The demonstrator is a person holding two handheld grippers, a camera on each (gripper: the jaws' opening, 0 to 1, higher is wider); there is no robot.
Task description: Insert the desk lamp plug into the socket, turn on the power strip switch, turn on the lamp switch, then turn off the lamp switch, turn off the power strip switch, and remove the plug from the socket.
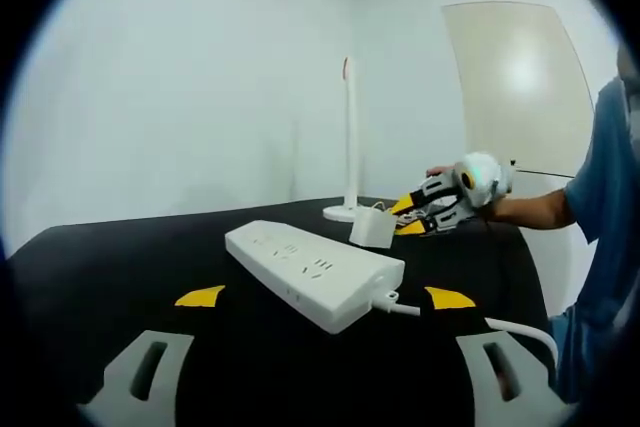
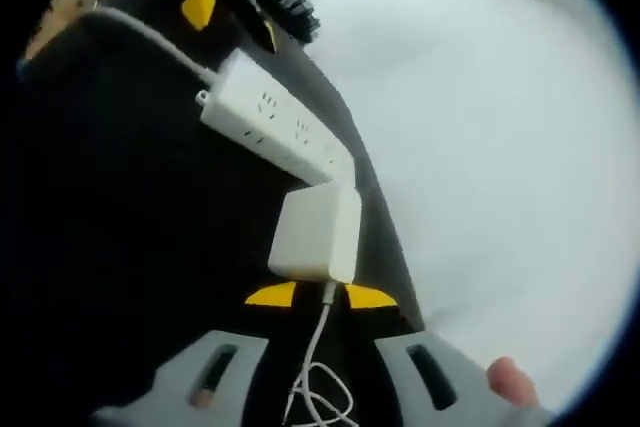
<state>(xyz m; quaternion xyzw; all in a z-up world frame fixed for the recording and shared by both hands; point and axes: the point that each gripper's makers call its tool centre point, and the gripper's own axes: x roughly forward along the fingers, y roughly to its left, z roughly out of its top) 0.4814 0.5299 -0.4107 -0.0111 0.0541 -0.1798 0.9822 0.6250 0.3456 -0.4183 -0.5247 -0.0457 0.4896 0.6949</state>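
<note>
The right tool (image 2: 320, 296) is pinching the white plug (image 2: 316, 234) between its yellow tips, holding it just short of the power strip (image 2: 272, 130), cord (image 2: 312, 377) trailing back. The left tool (image 1: 325, 299) is hovering wide open and empty, the strip lying on the black table (image 1: 120, 267) just ahead. The lamp (image 1: 348, 137) is standing behind.

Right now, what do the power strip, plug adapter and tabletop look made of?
Power strip: white plastic by the look, smooth moulded shell with slight sheen.
Plug adapter: likely the same, matte white, rounded edges.
Tabletop: black, matte; fabric or laminate, cannot tell.
</note>
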